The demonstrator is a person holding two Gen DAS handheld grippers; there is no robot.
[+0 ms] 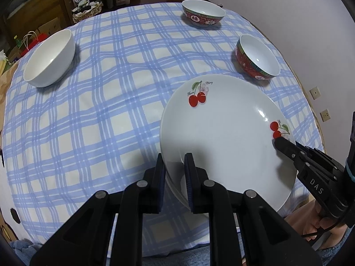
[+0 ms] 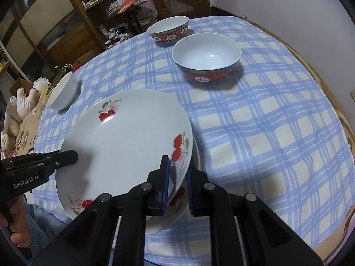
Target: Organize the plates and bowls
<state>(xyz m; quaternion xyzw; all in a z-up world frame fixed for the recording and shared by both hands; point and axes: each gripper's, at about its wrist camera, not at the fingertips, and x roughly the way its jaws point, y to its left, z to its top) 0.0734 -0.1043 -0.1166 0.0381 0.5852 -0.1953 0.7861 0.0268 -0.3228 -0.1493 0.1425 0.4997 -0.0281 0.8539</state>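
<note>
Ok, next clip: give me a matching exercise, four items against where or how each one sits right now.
Items:
1. cherry plate
2. plain white bowl
3. left gripper
4. right gripper

States:
A. clamps the plate's right rim, beside a cherry print
B. alone near the table's left edge
C. gripped on both sides, tilted
D. clamps the plate's left rim

Pairs: 1-C, 2-B, 3-D, 4-A

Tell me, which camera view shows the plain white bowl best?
The left wrist view: the white bowl shows its whole rim and inside, on the checked cloth. The right wrist view shows it only small, side-on, at the table's left edge.
</note>
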